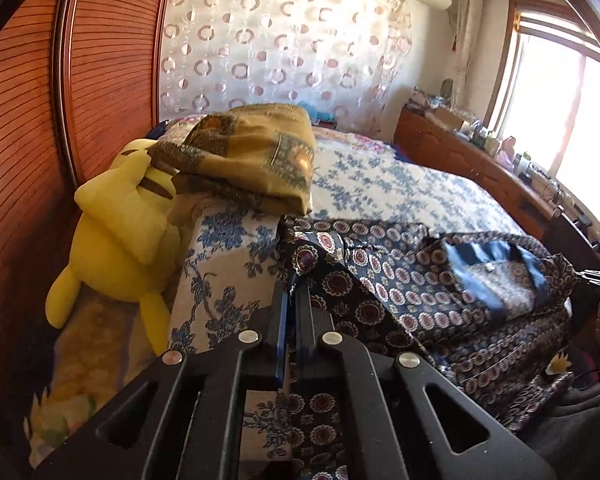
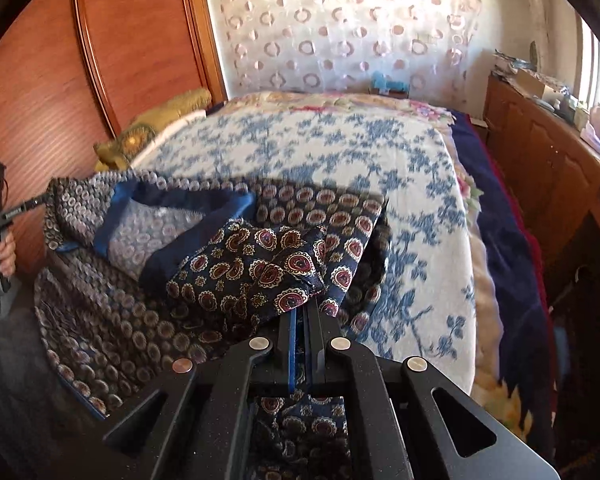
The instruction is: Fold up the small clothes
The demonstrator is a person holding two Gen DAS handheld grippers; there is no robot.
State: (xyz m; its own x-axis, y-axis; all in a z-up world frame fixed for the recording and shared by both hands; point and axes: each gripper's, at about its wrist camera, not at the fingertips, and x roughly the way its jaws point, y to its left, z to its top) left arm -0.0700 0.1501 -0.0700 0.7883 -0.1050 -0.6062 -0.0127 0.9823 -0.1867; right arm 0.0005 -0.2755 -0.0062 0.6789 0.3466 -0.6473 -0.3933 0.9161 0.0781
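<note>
Both pinched tight on the paisley garment (image 2: 260,264) over the bed (image 2: 379,152): left hand-held gripper (image 1: 291,292) at one edge, right hand-held gripper (image 2: 300,316) at the opposite sleeve. Cloth's long axis spanning between them, collar farther forward; likely next, bringing edges together.

Fingers' (image 1: 288,300) tips perhaps under garment (image 1: 379,300)
</note>
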